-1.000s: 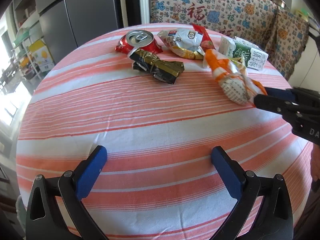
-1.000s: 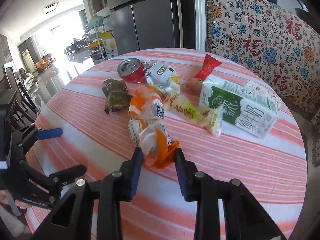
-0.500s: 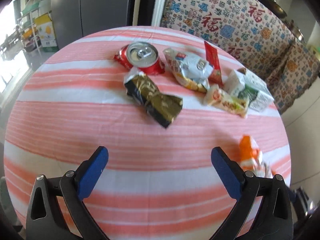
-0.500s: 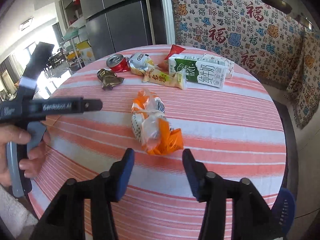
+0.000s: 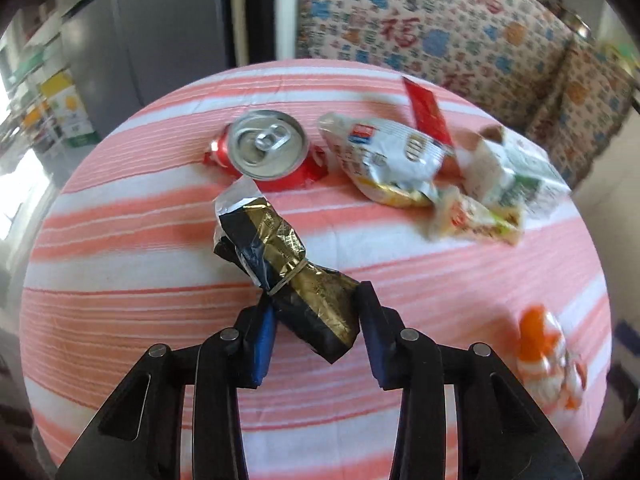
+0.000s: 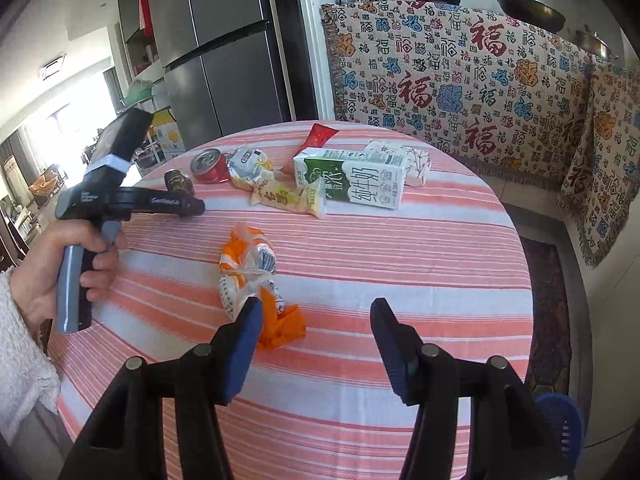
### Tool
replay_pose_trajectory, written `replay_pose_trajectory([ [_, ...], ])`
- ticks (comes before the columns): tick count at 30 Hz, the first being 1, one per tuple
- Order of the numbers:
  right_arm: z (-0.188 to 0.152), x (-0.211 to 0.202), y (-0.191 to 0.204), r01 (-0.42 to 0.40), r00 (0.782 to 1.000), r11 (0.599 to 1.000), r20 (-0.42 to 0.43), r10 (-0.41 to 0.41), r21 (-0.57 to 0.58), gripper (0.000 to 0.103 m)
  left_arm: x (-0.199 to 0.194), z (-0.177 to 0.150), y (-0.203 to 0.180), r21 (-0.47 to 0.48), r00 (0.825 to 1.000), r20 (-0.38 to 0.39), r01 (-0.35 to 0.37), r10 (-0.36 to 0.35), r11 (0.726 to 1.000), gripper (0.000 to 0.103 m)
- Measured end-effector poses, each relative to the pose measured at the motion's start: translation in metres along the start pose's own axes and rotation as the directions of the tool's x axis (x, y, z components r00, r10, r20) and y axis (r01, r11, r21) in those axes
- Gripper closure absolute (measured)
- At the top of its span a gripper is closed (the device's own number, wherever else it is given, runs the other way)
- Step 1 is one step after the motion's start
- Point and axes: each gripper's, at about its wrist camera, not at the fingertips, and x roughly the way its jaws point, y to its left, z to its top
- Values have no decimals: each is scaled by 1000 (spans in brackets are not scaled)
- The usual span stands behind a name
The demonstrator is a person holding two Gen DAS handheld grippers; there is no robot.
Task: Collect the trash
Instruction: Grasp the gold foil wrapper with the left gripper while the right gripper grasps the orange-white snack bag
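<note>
Closing in on the black-and-gold wrapper [image 5: 298,280], the left gripper [image 5: 316,312] has just been narrowing its jaws, and the crumpled foil's near end now sits between the blue pads [image 5: 262,344]; both pads seem to press its sides, though the wrapper's own bulk hides the exact contact on the right. Behind it on the striped tablecloth [image 5: 120,264] lie a red can [image 5: 268,148], a white snack bag [image 5: 384,156] and a red sachet [image 5: 426,110], all smeared by motion blur, so their print is unreadable; the milk carton [image 5: 516,172] at the right is a blurred patch in this view. From the right wrist, that carton [image 6: 352,184] reads clearly, with a yellow snack packet [image 6: 288,198] lying against its front. The right gripper [image 6: 316,332] stands with its jaws apart and nothing between them; its left finger [image 6: 240,344] covers the near edge of the orange-and-white wrapper [image 6: 248,268], which lies on the cloth. A hand [image 6: 60,264] in a fluffy white sleeve [image 6: 20,360] grips the left tool's handle, whose jaws and the foil wrapper are mostly hidden behind its black body here.
</note>
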Motion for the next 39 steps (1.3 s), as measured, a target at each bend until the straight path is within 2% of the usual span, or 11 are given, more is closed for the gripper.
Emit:
replay_pose_trajectory([
  [3,6,0,-9,-49,999,999,-23,49,17,46,-14,-17,-15,203,987,-84,151,-137,967,63],
  [6,10,4,2,-130,990,991,-54,128,-34,42,-25,-38,-28,318,980,-111,194,-167,928,57],
  [8,9,12,18,-167,983,981,-88,159,-99,41,-27,-44,-30,299,981,-102,187,-163,936,38],
  [14,4,40,43,-117,982,986,-162,98,-114,47,-32,-47,-15,51,986,-27,164,-163,985,13],
  [18,-1,35,51,-150,974,986,-185,133,-78,47,-22,-54,-16,-11,999,-21,33,-33,999,18],
  [20,-2,35,54,-139,975,986,-189,120,-89,47,-22,-57,-15,-7,999,4,-37,37,999,33],
  [23,-4,35,49,-142,970,988,-205,127,-61,54,-23,-55,-12,10,1000,23,-11,11,1000,58],
  [25,-5,35,50,-128,973,988,-204,110,-81,62,-23,-54,-12,48,1000,25,10,-12,999,61],
  [31,1,25,39,55,993,997,-106,-60,-49,64,-31,-62,-30,234,989,-21,148,-147,961,58],
  [34,0,31,35,-50,985,999,-166,47,-17,60,-35,-67,-32,277,997,-5,80,-81,958,47],
  [39,0,27,40,-173,967,985,-185,174,23,41,-46,-69,-10,176,997,6,81,-83,981,32],
])
